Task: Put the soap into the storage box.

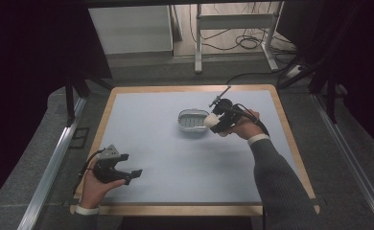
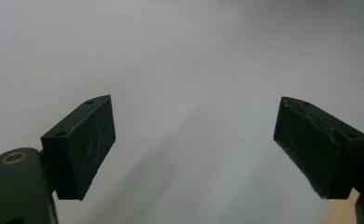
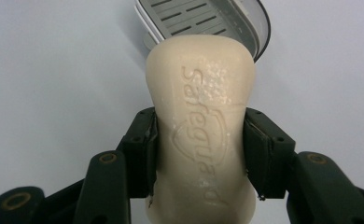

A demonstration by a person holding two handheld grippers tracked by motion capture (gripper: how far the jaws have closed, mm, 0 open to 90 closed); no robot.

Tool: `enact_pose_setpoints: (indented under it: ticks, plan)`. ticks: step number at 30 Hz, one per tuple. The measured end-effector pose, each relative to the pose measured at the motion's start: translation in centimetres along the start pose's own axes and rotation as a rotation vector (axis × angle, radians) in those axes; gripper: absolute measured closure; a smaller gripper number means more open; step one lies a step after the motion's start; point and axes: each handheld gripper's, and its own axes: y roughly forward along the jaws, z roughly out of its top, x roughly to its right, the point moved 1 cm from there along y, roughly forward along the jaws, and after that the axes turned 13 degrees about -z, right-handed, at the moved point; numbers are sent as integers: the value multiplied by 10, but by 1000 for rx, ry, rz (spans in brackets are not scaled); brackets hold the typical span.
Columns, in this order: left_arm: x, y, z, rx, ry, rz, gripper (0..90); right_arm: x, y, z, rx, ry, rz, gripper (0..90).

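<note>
Gripping a cream soap bar (image 3: 201, 135) — "Safeguard" embossed — right claw (image 3: 199, 151).

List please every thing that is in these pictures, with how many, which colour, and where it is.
soap bar: one, cream, clamped between the right gripper's jaws, beside the dish
soap dish: one, grey with slotted insert, middle of table, empty
table: one, pale blue top, wooden edge
cables: several, black, on floor beyond table
left gripper: one, black, near left edge of table, jaws apart
right gripper: one, black, right of the dish
</note>
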Motion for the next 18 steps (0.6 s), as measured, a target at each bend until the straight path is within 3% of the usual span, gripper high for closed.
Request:
enact_pose_setpoints:
  ticks: [18]
  plan:
    - [-1, -1, -1, -1, -2, -4, 132, 10, 10, 16, 2, -6, -1, 491]
